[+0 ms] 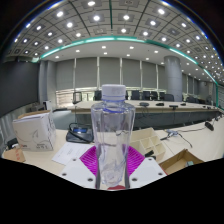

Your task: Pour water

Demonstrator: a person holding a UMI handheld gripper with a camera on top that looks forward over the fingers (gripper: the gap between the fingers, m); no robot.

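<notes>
A clear plastic water bottle [113, 130] with a white cap stands upright between my gripper's [112, 160] two fingers. Both magenta pads [93, 158] press against its sides, so the gripper is shut on the bottle. The bottle's lower part shows water through the clear wall. Its base sits low between the fingers, hidden by the gripper body. The bottle is held above a light table [205, 142].
A white box [35, 130] stands on the table beyond the fingers to the left. Papers [72, 152] and a brown cardboard item [180, 162] lie near the fingers. Long desks with dark chairs [160, 100] fill the room behind.
</notes>
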